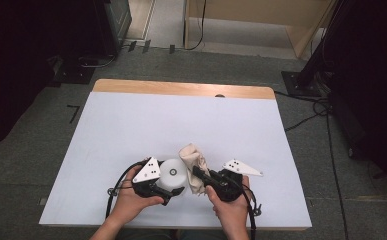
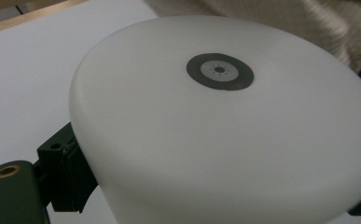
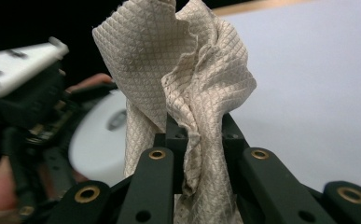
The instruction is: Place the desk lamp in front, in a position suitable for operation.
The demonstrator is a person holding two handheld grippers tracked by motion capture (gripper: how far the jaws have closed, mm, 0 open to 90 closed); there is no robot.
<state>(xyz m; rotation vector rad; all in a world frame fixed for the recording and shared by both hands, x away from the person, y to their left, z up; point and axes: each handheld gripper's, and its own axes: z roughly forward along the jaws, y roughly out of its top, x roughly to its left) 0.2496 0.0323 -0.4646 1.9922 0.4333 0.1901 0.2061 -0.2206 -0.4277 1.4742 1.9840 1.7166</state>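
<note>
A white round container (image 1: pixel 173 171), with a dark grey ring in the middle of its flat face, sits at the table's near middle. My left gripper (image 1: pixel 167 183) is shut on it, one black jaw against each side. In the left gripper view the container (image 2: pixel 225 135) looms large, and one of the pads (image 2: pixel 71 175) presses its left wall. Just to its right, a crumpled beige waffle-weave cloth (image 1: pixel 193 167) stands up from my right gripper (image 1: pixel 199 175), which is shut on it. In the right gripper view the cloth (image 3: pixel 187 84) bunches upward out of the gripper (image 3: pixel 194 135), and the container (image 3: pixel 101 140) shows behind at the left.
The table (image 1: pixel 181 125) has a white top and a wooden far edge (image 1: pixel 181 89). Both of the person's hands come in at the near edge. Grey carpet, cables and dark stands surround the table.
</note>
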